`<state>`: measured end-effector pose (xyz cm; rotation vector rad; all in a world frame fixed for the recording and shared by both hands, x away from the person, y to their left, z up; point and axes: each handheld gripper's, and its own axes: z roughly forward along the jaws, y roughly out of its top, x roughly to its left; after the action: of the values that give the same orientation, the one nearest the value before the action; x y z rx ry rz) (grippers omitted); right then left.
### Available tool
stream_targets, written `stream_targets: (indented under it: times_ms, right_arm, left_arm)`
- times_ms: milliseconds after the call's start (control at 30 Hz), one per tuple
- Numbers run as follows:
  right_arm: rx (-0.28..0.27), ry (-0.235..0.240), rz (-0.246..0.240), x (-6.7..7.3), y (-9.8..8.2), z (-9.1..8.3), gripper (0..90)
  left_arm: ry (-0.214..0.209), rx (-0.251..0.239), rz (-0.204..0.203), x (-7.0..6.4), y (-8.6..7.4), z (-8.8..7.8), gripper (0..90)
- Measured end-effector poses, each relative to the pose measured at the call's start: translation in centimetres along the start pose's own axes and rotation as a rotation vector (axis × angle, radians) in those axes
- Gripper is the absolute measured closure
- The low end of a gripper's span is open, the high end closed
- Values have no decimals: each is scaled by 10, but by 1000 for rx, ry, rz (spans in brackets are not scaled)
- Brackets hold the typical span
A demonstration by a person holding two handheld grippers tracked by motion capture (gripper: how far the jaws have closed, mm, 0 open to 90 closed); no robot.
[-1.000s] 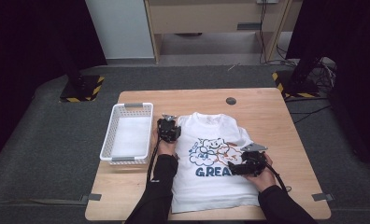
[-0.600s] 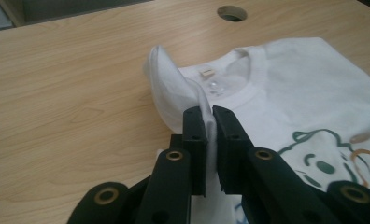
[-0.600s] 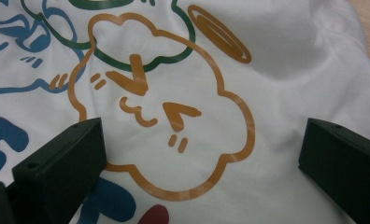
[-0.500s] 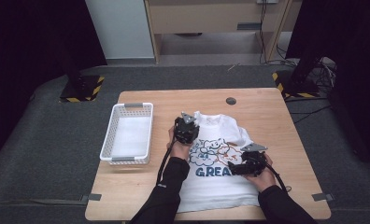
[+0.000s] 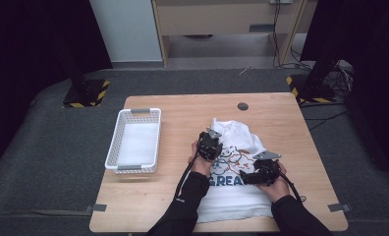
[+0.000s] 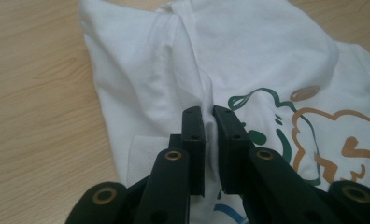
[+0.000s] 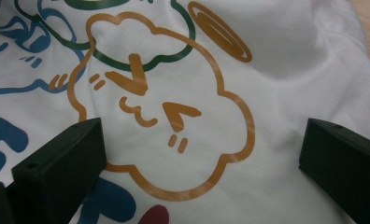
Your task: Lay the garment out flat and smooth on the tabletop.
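The white T-shirt [image 5: 239,172] lies on the wooden table [image 5: 182,196], print side up, toward the near right part of the surface; its lower body is spread flat, while the upper left portion is folded in over the chest so that a bunched ridge of cloth stands up near the collar end. The left gripper [image 5: 209,144] sits over that folded edge. In the left gripper view its jaws are drawn almost together with a thin fold of the T-shirt [image 6: 267,60] pinched between them – the grip is on fabric alone, and the cloth rises in a crease directly ahead of the left gripper [image 6: 210,135]. The right gripper [image 5: 258,175] rests low over the printed front of the shirt, to the right of the lettering. In the right gripper view its jaws stand wide apart on either side of the orange cloud-shaped figure [image 7: 160,116] of the print, with nothing clamped between them; whether the pads press down on the fabric cannot be told for certain from this angle. A white plastic basket [image 5: 121,142] stands on the left part of the table, well apart from the shirt – a small dark round disc [image 5: 242,106] is set in the table near its far edge.
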<state>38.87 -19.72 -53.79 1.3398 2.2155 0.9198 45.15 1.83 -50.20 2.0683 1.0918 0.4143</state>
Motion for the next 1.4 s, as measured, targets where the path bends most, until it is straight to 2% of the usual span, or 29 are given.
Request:
stream_targets:
  times_ms: [233,367,433,500,567,700,867,1000,1300,1400]
  right_arm:
    - [0,0,0,0,0,0,8]
    - [-1,-1,1,0,0,0,8]
    - [-1,-1,1,0,0,0,8]
    - [-1,0,1,0,0,0,7]
    - [0,-1,1,0,0,0,7]
    - [0,-1,1,0,0,0,7]
    - [0,0,0,0,0,0,6]
    - [0,-1,1,0,0,0,6]
    - [0,-1,1,0,0,0,6]
    - [0,-1,1,0,0,0,6]
  left_arm:
    - [-28,40,7,-4,-9,12,811]
    - [-51,46,24,-5,-11,12,754]
    - [-71,23,18,-4,-9,7,722]
    - [-87,-20,0,-2,-4,-1,690]
    - [-79,-48,-6,4,2,-10,668]
    - [-62,-67,-28,18,12,-20,609]
    - [-60,-40,-28,29,15,-17,535]
    - [-72,-2,-28,31,11,-13,471]
    - [-100,3,11,32,5,-14,428]
    - [-99,12,9,34,1,-14,431]
